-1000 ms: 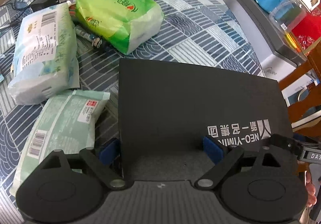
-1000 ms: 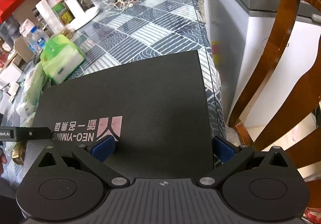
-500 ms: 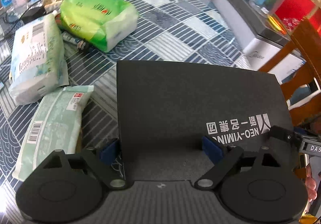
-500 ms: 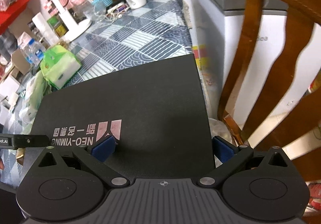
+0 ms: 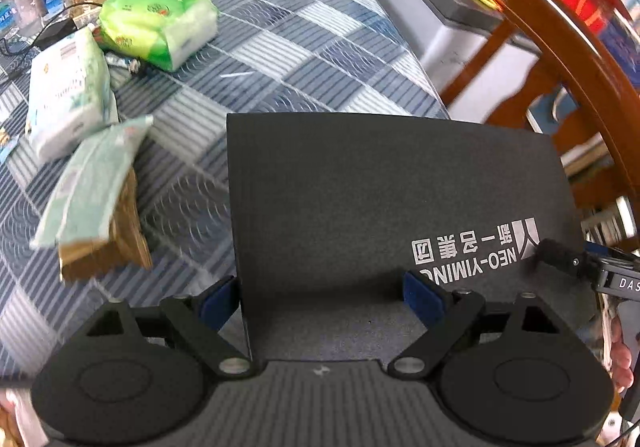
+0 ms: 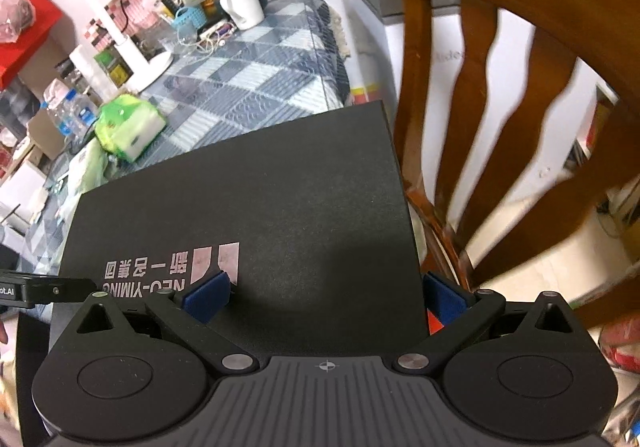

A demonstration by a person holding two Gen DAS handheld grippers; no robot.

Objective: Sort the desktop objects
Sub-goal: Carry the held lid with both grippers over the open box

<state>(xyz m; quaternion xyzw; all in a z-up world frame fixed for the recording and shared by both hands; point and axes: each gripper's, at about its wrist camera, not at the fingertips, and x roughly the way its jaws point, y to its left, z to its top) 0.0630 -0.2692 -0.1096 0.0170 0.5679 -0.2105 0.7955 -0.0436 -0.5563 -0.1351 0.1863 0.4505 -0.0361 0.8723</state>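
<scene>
A flat black box [image 5: 380, 199] with white NEO-YIMING lettering fills both views. My left gripper [image 5: 320, 299] is spread wide over its left edge: the left blue pad is beside the box's side, the right pad lies on its top. My right gripper [image 6: 325, 301] mirrors this at the right edge of the box [image 6: 280, 207]. Each gripper's inner finger shows in the other view: the right one [image 5: 560, 255] and the left one [image 6: 52, 289]. The far half of the box hangs past the table's corner, near the chair.
On the blue patterned table [image 5: 300, 47] lie a green tissue pack [image 5: 156, 23], a white pack [image 5: 68, 87], a pale green pack [image 5: 96, 183] and a brown packet [image 5: 108, 251]. A wooden chair [image 6: 500, 87] stands close on the right. A white mug [image 6: 240, 3] and clutter line the far end.
Both grippers and the black box have drawn back and to the right, away from the table's middle toward the chair. The packs now look farther off and to the left; the view is motion-blurred.
</scene>
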